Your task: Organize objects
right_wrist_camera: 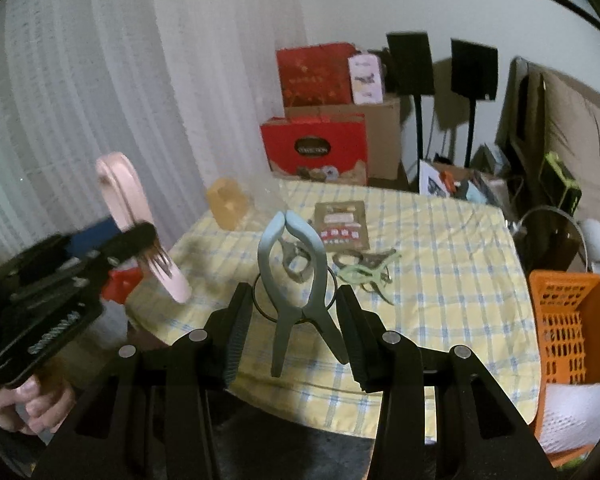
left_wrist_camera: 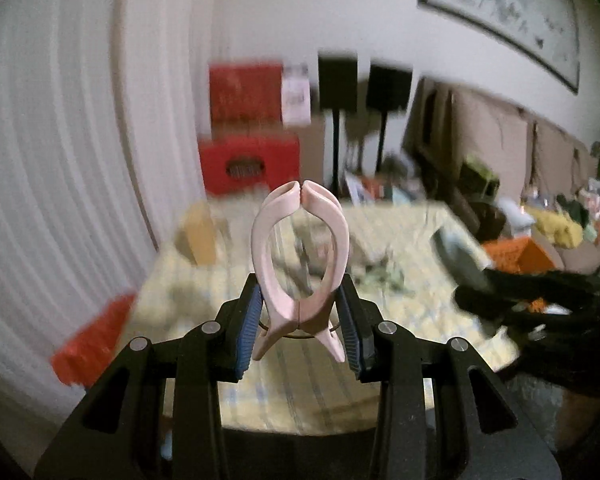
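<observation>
Left wrist view: the left gripper point(left_wrist_camera: 300, 316) is clamped on a pale pink clothes peg point(left_wrist_camera: 300, 264), its blue pads point(left_wrist_camera: 249, 330) pressing the peg's sides just above the splayed handles. The peg stands upright, its curved arms forming an oval and its tips meeting at the top. A wire spring ring shows at its hinge. It is held in the air above a table with a yellow checked cloth point(left_wrist_camera: 300, 392). The background is blurred; an orange basket point(left_wrist_camera: 516, 256) sits past the table's right edge, and what it holds cannot be told here.

Right wrist view: the right gripper point(right_wrist_camera: 296, 320) is clamped on a grey-blue clothes peg point(right_wrist_camera: 296, 276) of the same shape, upright, tips closed at the top, handles spread below, a dark spring ring at its hinge. It hangs above the near part of the table point(right_wrist_camera: 440, 280). Further back on the cloth lie a grey peg point(right_wrist_camera: 296, 260) and a pale green peg point(right_wrist_camera: 364, 272) among a few others, near a brown packet point(right_wrist_camera: 342, 226). A yellow box point(right_wrist_camera: 227, 203) stands at the far left corner. The orange basket point(right_wrist_camera: 564, 320), slotted, stands beside the table's right edge and looks empty in the part that shows. At the left, a hand point(right_wrist_camera: 24, 404) holds the left gripper point(right_wrist_camera: 140, 240) with the pink peg point(right_wrist_camera: 128, 208) tilted in its jaws.
</observation>
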